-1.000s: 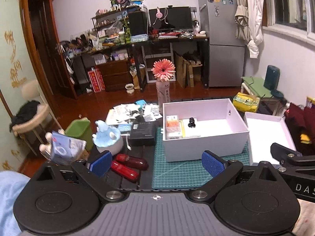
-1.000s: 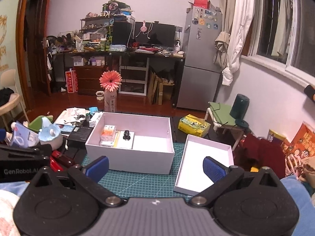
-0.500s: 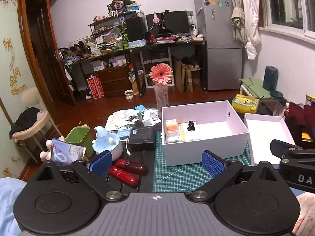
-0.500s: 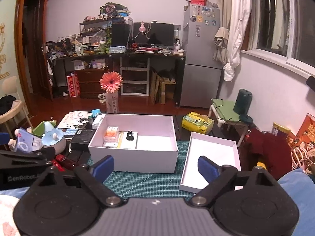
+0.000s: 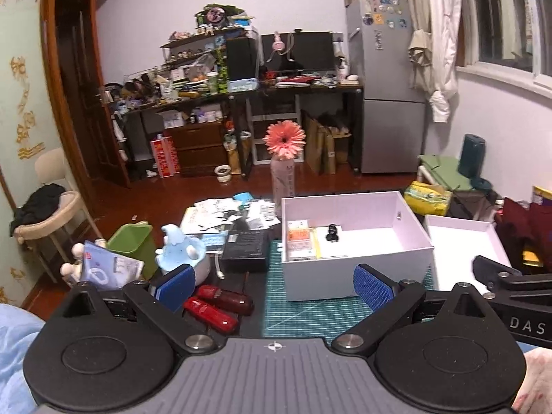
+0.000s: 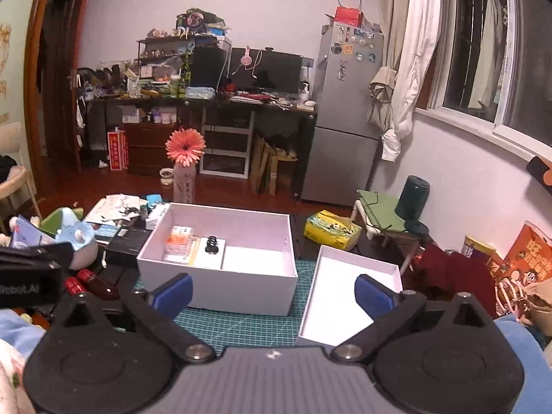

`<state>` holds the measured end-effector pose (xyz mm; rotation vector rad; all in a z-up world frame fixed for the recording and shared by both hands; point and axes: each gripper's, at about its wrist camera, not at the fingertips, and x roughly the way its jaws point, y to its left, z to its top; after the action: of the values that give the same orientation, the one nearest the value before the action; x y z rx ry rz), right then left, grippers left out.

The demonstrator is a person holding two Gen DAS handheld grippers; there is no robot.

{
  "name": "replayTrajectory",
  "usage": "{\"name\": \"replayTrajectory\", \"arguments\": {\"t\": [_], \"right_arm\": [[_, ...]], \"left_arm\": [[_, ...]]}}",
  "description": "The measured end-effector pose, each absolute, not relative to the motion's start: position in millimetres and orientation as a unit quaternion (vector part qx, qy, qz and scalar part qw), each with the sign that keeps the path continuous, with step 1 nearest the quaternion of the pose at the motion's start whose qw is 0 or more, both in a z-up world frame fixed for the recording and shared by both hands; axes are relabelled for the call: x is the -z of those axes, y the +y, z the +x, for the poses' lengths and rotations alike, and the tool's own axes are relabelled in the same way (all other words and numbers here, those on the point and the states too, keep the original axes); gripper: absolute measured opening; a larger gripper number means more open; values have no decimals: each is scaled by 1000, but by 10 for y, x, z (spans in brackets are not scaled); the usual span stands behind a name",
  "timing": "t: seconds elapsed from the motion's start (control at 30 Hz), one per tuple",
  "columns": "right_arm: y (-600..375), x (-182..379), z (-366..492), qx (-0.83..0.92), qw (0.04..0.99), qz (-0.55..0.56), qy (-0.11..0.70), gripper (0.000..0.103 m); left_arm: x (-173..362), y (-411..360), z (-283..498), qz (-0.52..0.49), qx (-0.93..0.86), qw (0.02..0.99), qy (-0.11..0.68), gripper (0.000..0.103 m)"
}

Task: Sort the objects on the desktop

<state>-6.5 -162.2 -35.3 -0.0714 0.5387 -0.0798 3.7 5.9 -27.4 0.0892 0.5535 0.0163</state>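
An open white box (image 5: 355,276) stands on the green cutting mat (image 5: 310,314), with an orange-labelled packet (image 6: 179,241) and a small black item (image 6: 211,244) inside at its left. Its white lid (image 6: 345,296) lies upturned to its right. Two red cylinders (image 5: 220,302), a black case (image 5: 246,248) and a blue figure (image 5: 176,252) lie left of the box. My left gripper (image 5: 272,286) hovers open before the box's left front corner, holding nothing. My right gripper (image 6: 274,295) hangs before the gap between box and lid; its jaws are opening, with nothing between them.
A pink flower in a bottle (image 5: 284,141) stands behind the box, beside scattered papers (image 5: 214,210). A green bin (image 5: 132,245) and a blue packet (image 5: 103,269) sit at the far left. Dark red cloth (image 6: 452,272) and snack bags (image 6: 524,255) crowd the right.
The right gripper's jaws narrowed a little and have spread wide again. The left wrist view has tipped up slightly. Nothing on the desk has moved.
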Motion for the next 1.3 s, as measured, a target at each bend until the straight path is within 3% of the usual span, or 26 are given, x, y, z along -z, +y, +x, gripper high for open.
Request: {"name": "replayTrajectory", "arguments": {"t": [0.97,1.3], "right_arm": [[-1580,432,85,40,968,-63,241,103],[-1612,534,248,-43,952,-9,301,103]], "left_arm": [[338,173,69,56,-19,964,259,103],[406,375,119,30,-35,963,265,103]]}}
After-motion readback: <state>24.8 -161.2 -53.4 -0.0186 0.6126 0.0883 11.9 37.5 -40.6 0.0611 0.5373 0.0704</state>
